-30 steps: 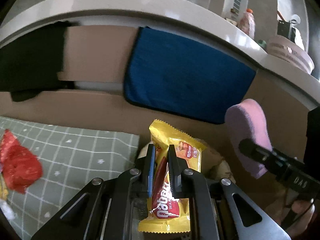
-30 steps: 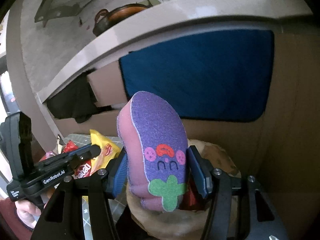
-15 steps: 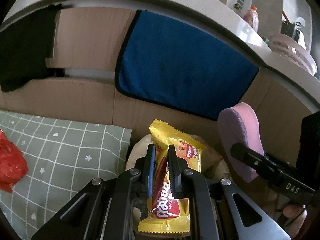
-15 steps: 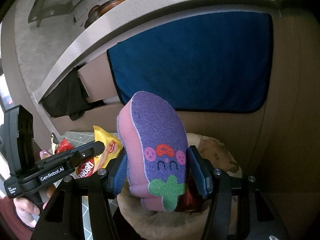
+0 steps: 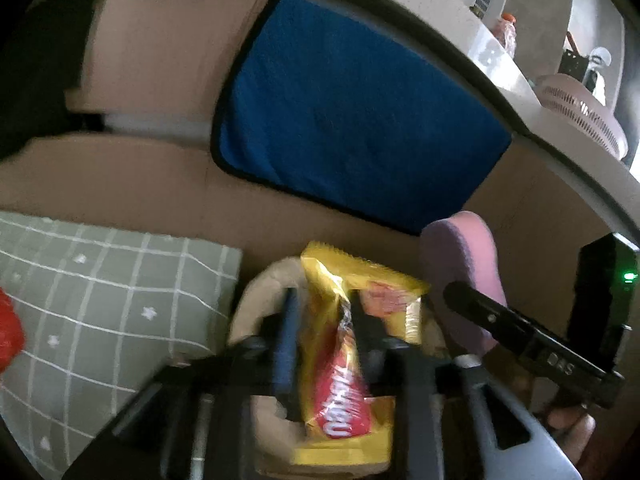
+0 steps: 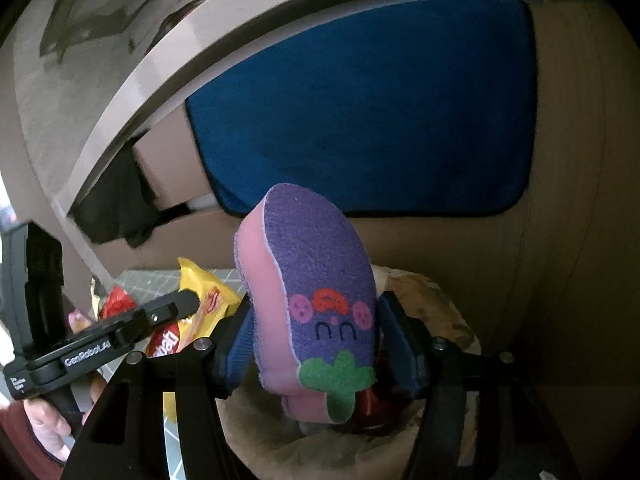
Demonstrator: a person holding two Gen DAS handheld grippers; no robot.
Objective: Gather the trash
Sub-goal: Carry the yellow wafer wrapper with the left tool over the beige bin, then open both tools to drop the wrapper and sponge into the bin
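A yellow and red snack wrapper [image 5: 344, 360] stands between the fingers of my left gripper [image 5: 326, 320], above the mouth of a brown paper bag [image 5: 248, 308]. The jaws are opening and a gap shows beside the left pad. My right gripper [image 6: 316, 304] has a purple and pink eggplant-shaped sponge [image 6: 320, 288] upright between its blue pads, over the same bag [image 6: 432, 292]. Its jaws are opening slightly while the pads still touch the sponge's sides. The left wrist view also shows the sponge [image 5: 460, 260]; the right wrist view also shows the wrapper [image 6: 208, 300].
A blue cloth [image 5: 352, 112] hangs on the cardboard wall behind the bag. A green checked cloth [image 5: 100, 300] lies to the left with a red wrapper [image 5: 8, 332] at its edge. Red trash [image 6: 372, 404] lies inside the bag. A pink basket [image 5: 580, 112] stands on the ledge above.
The left jaws have spread apart off the wrapper, which has twisted loose between them. Both grippers have sunk closer to the bag. The sponge has kept its place in the right gripper.
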